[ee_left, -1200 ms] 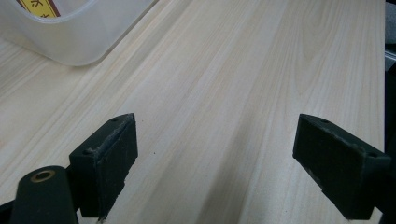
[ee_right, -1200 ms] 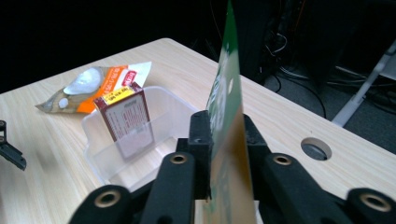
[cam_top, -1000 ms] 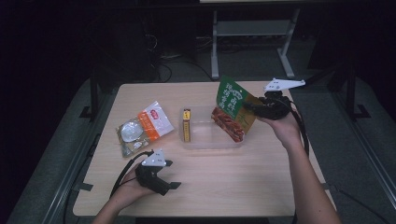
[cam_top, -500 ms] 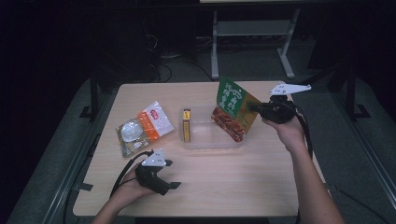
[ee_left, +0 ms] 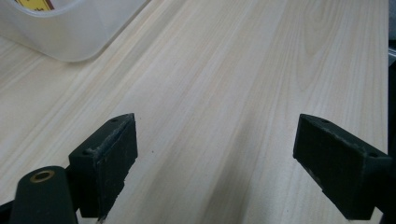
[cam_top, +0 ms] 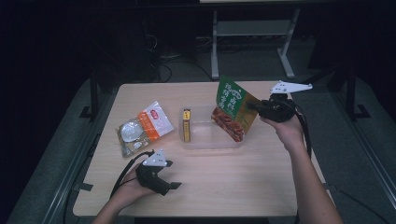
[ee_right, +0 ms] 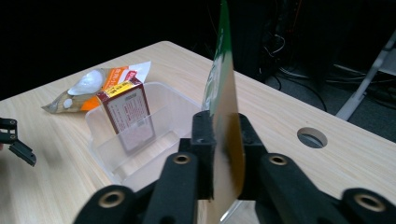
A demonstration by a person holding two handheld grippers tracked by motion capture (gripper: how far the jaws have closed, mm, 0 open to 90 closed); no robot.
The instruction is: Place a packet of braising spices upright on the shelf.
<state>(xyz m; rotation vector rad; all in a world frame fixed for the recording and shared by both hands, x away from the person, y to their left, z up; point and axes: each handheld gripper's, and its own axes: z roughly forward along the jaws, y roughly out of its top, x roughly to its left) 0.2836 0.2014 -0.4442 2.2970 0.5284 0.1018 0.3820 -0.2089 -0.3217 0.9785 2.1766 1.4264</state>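
A green snack packet (cam_top: 233,109) (ee_right: 222,88) stands upright over the right end of a clear plastic tub (cam_top: 205,143) (ee_right: 159,140). My right gripper (cam_top: 253,107) (ee_right: 223,128) is shut on the packet's right edge. Its jaws have just been opening a little, and the packet is still pinched between the pads. A small red and yellow box (cam_top: 187,125) (ee_right: 127,109) stands on end at the tub's left end. My left gripper (cam_top: 172,185) (ee_left: 215,158) rests open on the table near the front edge, with bare wood between its fingers.
An orange and white food packet (cam_top: 140,128) (ee_right: 100,84) lies flat left of the tub. The wooden table (cam_top: 224,186) has a round cable hole (ee_right: 312,136) near its far right corner. A metal frame (cam_top: 252,32) stands on the dark floor behind.
The right gripper's grey plate has tilted slightly. The green packet stays over the tub's right end, and the left hand has not moved.
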